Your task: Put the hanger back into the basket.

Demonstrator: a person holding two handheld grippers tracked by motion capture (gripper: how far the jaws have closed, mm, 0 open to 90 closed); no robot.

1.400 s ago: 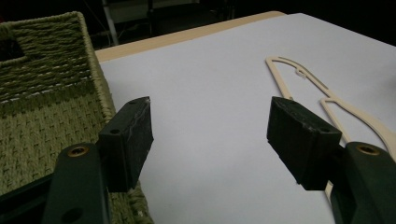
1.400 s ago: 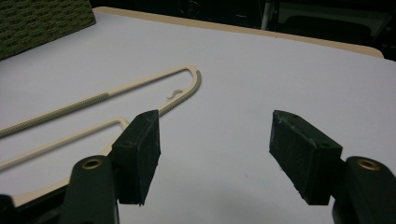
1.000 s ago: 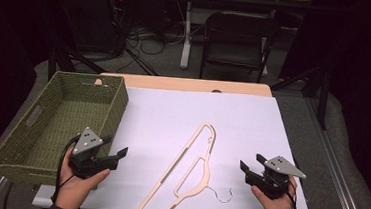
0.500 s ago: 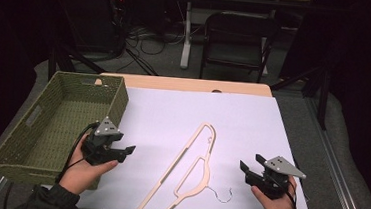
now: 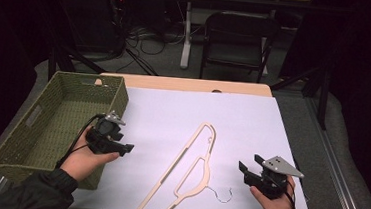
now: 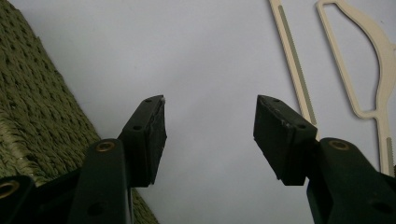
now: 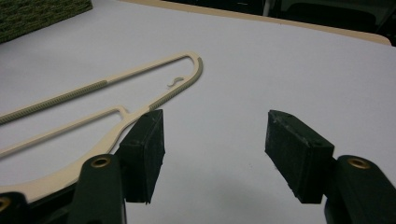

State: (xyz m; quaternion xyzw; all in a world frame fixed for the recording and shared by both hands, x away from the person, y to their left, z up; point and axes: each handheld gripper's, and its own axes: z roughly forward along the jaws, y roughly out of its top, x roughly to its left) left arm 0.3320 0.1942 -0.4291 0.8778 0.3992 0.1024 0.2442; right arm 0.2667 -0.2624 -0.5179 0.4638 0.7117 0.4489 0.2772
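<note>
A dimly lit room is shown, with darkness filling its far side and both edges. A wooden table (image 5: 185, 84) is covered by a white sheet (image 5: 231, 133). Behind it, a dark folding chair (image 5: 237, 43) is set on a grey floor (image 5: 151, 64), beside the white leg of another table (image 5: 187, 34). Black cables (image 5: 138, 35) are tangled on the floor at the left.

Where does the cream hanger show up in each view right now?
High view: hanger lies at lower centre on the white sheet, running diagonally.
Left gripper view: hanger at the upper right.
Right gripper view: hanger across the left half.
Shared landmark: green woven basket, upper-left corner in the right gripper view.
</note>
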